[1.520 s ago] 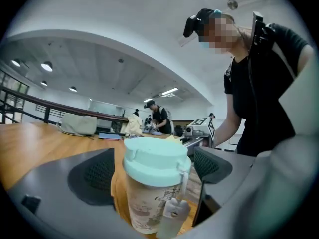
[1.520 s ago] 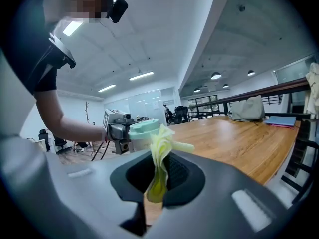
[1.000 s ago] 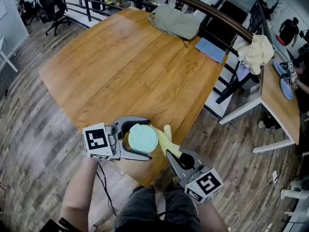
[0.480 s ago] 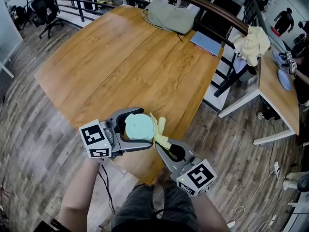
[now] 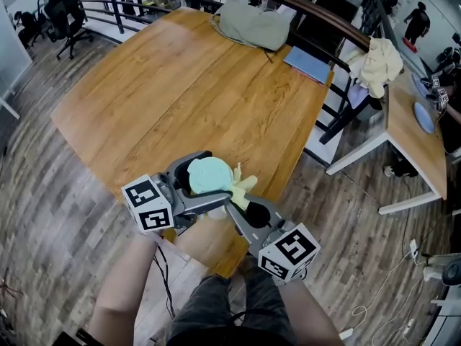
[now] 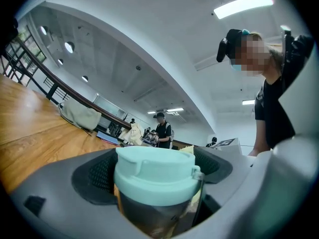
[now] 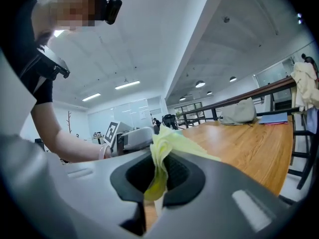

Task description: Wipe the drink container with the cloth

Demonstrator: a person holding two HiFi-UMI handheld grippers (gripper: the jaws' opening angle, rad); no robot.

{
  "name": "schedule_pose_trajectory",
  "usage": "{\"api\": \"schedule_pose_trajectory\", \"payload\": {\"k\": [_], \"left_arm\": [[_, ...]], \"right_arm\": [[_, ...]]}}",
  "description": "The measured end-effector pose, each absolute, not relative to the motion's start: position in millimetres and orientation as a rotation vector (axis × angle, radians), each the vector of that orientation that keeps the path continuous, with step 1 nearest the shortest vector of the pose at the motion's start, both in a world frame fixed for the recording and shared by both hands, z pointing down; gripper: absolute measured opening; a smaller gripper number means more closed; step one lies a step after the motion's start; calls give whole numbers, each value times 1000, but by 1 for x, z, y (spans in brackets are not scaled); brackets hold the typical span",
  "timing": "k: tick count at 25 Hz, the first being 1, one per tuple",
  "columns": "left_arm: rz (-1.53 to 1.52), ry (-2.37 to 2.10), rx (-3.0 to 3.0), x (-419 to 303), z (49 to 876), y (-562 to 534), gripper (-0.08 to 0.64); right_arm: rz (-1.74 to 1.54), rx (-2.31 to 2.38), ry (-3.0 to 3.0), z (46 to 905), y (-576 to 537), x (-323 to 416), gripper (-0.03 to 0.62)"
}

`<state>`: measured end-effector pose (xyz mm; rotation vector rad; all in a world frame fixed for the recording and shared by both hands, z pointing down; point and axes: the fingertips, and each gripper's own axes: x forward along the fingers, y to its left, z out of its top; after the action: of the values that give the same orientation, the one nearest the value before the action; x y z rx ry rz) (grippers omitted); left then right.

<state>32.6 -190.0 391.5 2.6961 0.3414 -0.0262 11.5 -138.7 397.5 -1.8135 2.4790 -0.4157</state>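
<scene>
The drink container (image 5: pixel 210 175) is a dark tumbler with a mint-green lid (image 6: pixel 156 171). My left gripper (image 5: pixel 193 181) is shut on it and holds it above the near edge of the wooden table (image 5: pixel 180 92). A yellow cloth (image 5: pixel 242 184) sticks out of my right gripper (image 5: pixel 238 202), whose jaws are shut on it. In the head view the cloth lies against the right side of the container's lid. In the right gripper view the cloth (image 7: pixel 162 153) stands up between the jaws, with the left gripper's marker cube (image 7: pixel 113 130) behind it.
On the table's far end lie a grey-green bag (image 5: pixel 253 24) and a blue folder (image 5: pixel 308 65). A black railing (image 5: pixel 302 9) runs behind it. A second desk (image 5: pixel 416 146) with a cream cloth heap (image 5: pixel 378 62) stands to the right. People stand in the background.
Both grippers have closed in on each other. The right gripper has moved up and left, so the cloth now rests against the lid's right side. The container has shifted slightly right.
</scene>
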Motion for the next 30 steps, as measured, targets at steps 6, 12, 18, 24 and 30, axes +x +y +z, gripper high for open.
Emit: {"api": "schedule_pose_trajectory", "payload": {"k": [6, 12, 18, 24, 30], "left_arm": [[-33, 284, 2635, 29, 394, -206, 472], [-8, 283, 2623, 26, 395, -217, 472], [-10, 260, 2580, 23, 398, -227, 472], [2, 217, 2562, 23, 399, -236, 472], [14, 207, 2545, 27, 401, -240, 472]], "right_arm": [[-457, -1826, 2483, 417, -149, 8, 23], [-551, -1849, 2499, 450, -148, 4, 23], [-646, -1887, 2500, 484, -143, 3, 23], [-741, -1949, 2487, 508, -140, 9, 23], [-745, -1978, 2477, 507, -140, 14, 23]]}}
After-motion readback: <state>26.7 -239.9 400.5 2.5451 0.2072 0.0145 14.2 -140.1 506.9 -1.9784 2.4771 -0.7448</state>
